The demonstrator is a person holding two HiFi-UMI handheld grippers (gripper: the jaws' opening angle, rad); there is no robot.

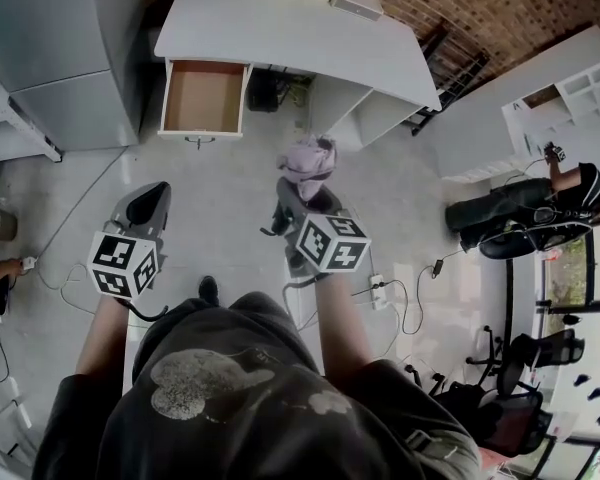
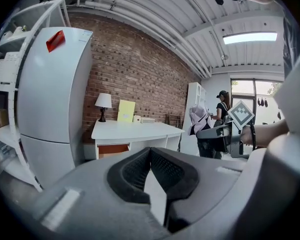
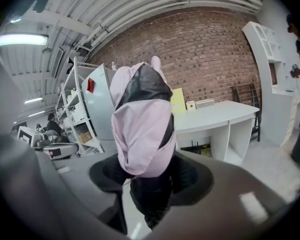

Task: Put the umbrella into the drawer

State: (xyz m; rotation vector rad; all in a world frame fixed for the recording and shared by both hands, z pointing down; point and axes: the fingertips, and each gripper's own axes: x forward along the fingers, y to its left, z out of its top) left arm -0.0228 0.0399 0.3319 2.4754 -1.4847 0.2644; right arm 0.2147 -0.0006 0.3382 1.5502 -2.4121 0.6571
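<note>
A folded pink and black umbrella [image 1: 310, 158] sticks out of my right gripper [image 1: 302, 196], which is shut on its dark lower end. In the right gripper view the umbrella [image 3: 141, 124] fills the middle, standing up between the pads of the right gripper [image 3: 147, 179]. My left gripper [image 1: 150, 200] is beside it on the left, shut with nothing in it; its pads meet at the tip [image 2: 150, 151]. Ahead stands a white desk [image 1: 280, 28] with its left drawer [image 1: 202, 98] pulled out, brown inside and bare. The drawer [image 2: 112, 149] also shows in the left gripper view.
A grey fridge [image 1: 70, 48] stands left of the desk. White shelving [image 1: 560, 98] and a person [image 1: 540, 203] are at the right. Cables and a power strip [image 1: 380, 290] lie on the floor by my feet. A lamp [image 2: 103, 104] and small boxes sit on the desk.
</note>
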